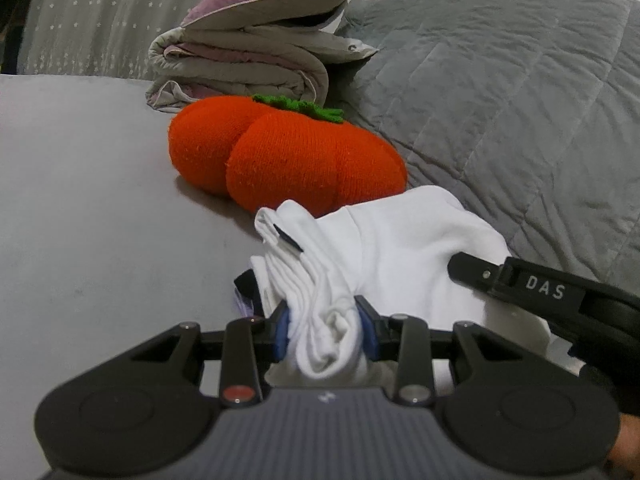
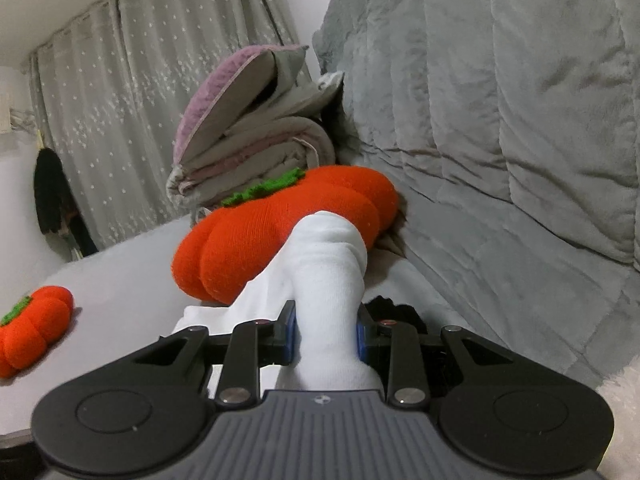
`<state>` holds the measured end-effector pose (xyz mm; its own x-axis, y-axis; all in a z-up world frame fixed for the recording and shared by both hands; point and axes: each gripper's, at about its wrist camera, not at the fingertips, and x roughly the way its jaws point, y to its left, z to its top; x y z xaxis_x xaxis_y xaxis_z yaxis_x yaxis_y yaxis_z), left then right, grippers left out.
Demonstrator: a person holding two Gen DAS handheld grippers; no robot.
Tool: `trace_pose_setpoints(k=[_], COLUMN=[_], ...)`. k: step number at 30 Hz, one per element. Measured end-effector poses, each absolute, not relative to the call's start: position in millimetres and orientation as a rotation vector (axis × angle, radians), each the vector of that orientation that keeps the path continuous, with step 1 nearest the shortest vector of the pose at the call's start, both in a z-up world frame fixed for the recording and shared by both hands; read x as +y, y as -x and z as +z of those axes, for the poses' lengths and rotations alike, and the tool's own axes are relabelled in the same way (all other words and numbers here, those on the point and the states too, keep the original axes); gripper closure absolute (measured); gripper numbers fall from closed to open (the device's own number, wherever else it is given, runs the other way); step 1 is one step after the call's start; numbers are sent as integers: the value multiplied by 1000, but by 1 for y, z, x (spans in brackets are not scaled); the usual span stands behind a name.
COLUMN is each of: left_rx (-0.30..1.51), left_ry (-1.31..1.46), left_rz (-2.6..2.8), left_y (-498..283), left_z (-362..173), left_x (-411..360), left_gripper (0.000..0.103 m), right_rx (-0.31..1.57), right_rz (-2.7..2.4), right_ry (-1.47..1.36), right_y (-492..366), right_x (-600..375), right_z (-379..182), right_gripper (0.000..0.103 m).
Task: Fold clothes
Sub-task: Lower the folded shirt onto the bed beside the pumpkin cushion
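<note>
Left tool (image 1: 326, 328) – pads clamped on bunched white garment (image 1: 392, 240). Behind: orange pumpkin cushion (image 1: 280, 152), folded blanket stack (image 1: 248, 56), grey quilt (image 1: 500, 80). Right tool (image 1: 540, 292) – at garment's rt edge.

White garment (image 1: 400, 240); orange pumpkin cushion (image 1: 288, 152); grey quilt (image 1: 500, 80); star-dotted curtain (image 2: 120, 100).

I see an orange pumpkin cushion (image 1: 280, 152) before folded bedding (image 1: 248, 60), grey quilt (image 1: 500, 80) alongside, possibly a second pumpkin (image 2: 32, 328) farther left.
</note>
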<state>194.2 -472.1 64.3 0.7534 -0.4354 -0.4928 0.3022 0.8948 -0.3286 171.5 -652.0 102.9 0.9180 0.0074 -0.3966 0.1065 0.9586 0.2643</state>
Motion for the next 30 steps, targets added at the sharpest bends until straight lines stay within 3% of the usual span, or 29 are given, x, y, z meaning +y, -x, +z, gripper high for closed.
trace_pose_setpoints(k=[5, 9, 19, 23, 30], left_rx=[583, 573, 564, 586, 623], left_ry=[199, 170, 128, 169, 283], left_rz=[-406, -404, -419, -447, -469], left_y=[-192, -189, -189, -198, -206], left_z=[61, 59, 57, 59, 61], left_x=[-478, -483, -487, -477, -457], left_gripper=[70, 69, 62, 55, 53], right_rx=[452, 503, 510, 516, 529], right_rz=[-111, -182, -206, -223, -239], right_ry=[-299, -323, -361, -385, -398], right_y=[-180, -185, -182, -181, -181], right_x=[-657, -664, -671, -674, -675], right_z=[93, 82, 75, 76, 80], right_gripper=[73, 61, 59, 47, 37])
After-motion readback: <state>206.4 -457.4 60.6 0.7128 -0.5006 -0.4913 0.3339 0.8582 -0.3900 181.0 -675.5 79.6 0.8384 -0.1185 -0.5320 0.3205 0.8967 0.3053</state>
